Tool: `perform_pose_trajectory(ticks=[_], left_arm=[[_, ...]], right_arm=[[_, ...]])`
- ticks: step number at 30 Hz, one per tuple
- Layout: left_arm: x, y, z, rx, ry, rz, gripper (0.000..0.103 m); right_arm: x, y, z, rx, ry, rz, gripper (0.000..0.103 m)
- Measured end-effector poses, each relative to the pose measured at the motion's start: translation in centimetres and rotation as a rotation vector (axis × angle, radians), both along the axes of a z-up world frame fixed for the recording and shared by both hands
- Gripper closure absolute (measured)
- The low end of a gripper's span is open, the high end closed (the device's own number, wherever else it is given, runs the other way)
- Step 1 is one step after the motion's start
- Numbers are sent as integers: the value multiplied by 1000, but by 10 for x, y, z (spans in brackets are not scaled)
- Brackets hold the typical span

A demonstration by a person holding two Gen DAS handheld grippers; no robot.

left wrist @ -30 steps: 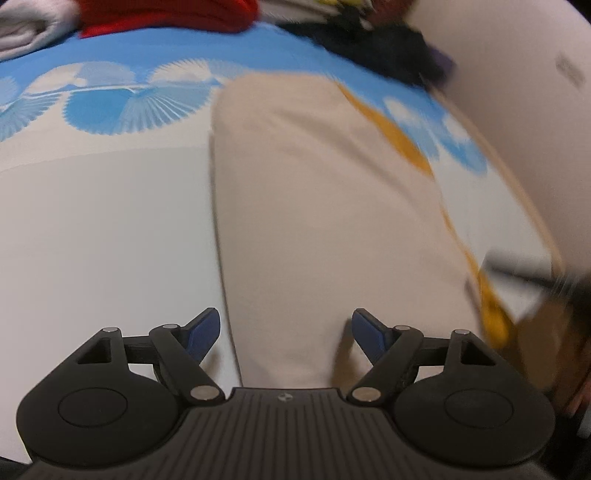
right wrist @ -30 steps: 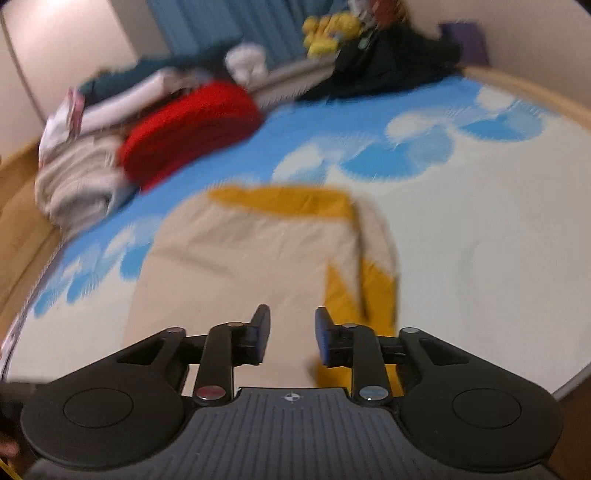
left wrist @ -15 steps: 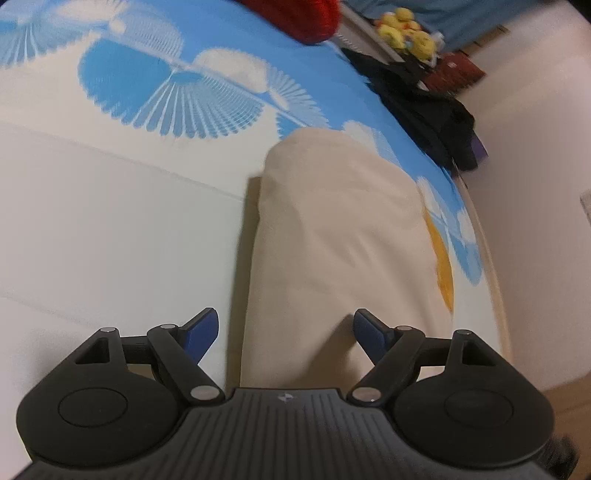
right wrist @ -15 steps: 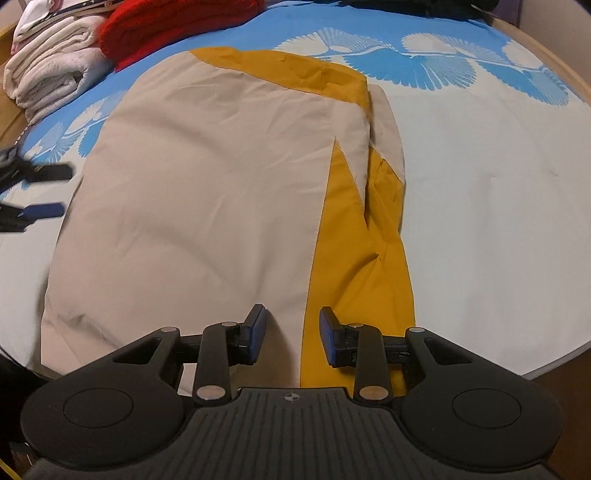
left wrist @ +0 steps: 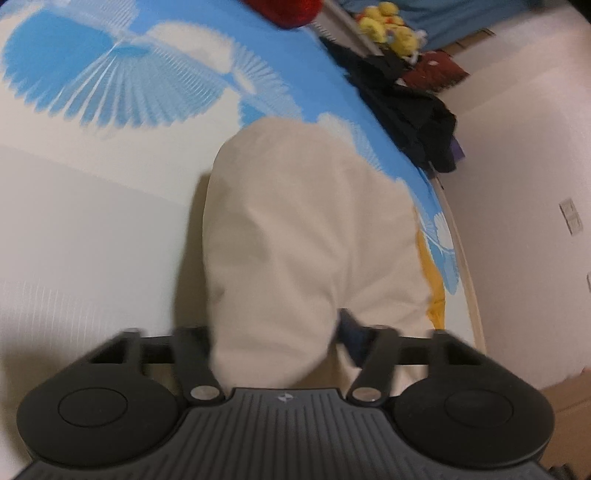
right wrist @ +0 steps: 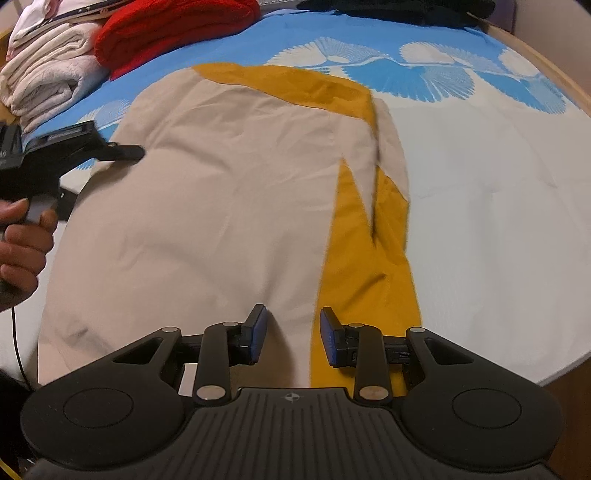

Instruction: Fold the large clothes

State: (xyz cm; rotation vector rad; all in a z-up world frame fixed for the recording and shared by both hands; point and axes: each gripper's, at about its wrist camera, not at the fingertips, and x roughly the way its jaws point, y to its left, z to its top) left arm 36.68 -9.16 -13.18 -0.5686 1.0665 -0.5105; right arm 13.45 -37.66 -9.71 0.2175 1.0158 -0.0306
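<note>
Item: one large beige-and-mustard garment [right wrist: 221, 206], laid flat and partly folded on a bed [right wrist: 491, 192] with a blue-and-white fan-print cover; beige panel uppermost, mustard showing along the far edge and down the right-hand strip, where a side appears to be turned in already. Left gripper [left wrist: 275, 332]: at the garment's left edge, fingers closing with a bulge of beige cloth risen between them (one finger is hidden behind the fabric, so whether the pads press home yet cannot be told from this blurred view); the right wrist view shows the same tool [right wrist: 74, 147] reaching in from the side, a hand [right wrist: 22, 240] on its handle. Placement reads as a bid for the edge, the natural hold for lifting one side over. Right gripper [right wrist: 290, 334]: low over the near hem, where beige meets mustard, fingers [right wrist: 255, 332] standing partly apart with cloth seen through the gap and nothing clamped; probably stationed to take or pin the hem while the other side lifts. Adjacent stock: a red folded item [right wrist: 173, 29], a pile of pale towels [right wrist: 48, 74], dark clothing [left wrist: 406, 103] and yellow soft toys [left wrist: 388, 29] at the far end, kept well apart from the working area. Status, judged: fold under way, next grasp forming.
</note>
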Motion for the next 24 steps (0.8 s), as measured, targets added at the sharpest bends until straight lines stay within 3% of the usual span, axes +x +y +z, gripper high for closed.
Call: perform_pose_trajectory(ticks=[2,4,12,15,18,21,24], left_arm=[[3,-1,11,1,-36,-18,66],[3,-2,23,12,-76,-36,69],[28,52,74,53,-206,47,70],[44,87,79,98,-200,130,62],[56,112,74,207,-153,210,41],[62,131,61,272,-48,232,40],[55,149,66,238,-60,269,40]], right_arm=[[4,9,3,-19,-14,15,80],[9,15,8,-19,-31,19,92],[45,53,26,-17,-158,-8,96],[61,67,30,4,-195,-13,96],[77,79,28,17,-185,-12,96],[91,91,20,11,-137,-3,96],[97,97,15,16,-109,-9,95]])
